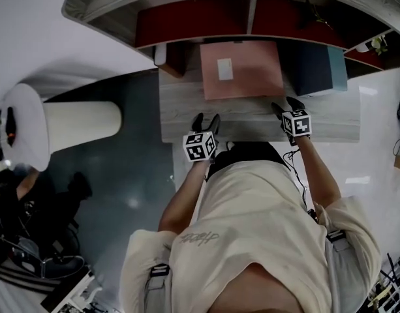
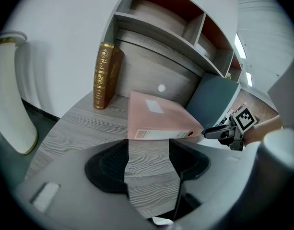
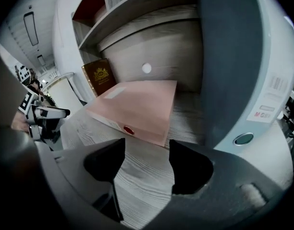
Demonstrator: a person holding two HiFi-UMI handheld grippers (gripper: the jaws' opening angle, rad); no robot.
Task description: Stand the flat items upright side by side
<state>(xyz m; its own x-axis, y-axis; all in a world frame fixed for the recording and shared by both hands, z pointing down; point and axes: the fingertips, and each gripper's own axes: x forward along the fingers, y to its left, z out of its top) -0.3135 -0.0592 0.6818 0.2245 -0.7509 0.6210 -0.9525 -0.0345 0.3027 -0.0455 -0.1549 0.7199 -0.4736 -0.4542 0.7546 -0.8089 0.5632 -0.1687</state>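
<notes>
On the grey-wood desk point(image 1: 186, 119), under the shelf, we see a pink binder point(image 1: 242, 69) lying flat.
It shows us a pale cover label and a spine with a red dot. It lies between a brown gilt book point(image 2: 104, 75) standing at the left and a dark teal binder point(image 1: 314, 67) upright just beside it at the right. Red-backed shelf compartments point(image 1: 186, 21) sit above. Our left gripper point(image 1: 206, 119) and right gripper point(image 1: 286, 104) stand with jaws apart over bare desk, near the spine.

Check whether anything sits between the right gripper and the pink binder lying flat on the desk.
Nothing visible does. The right gripper has open jaws, and only bare desk separates them from the pink binder.
</notes>
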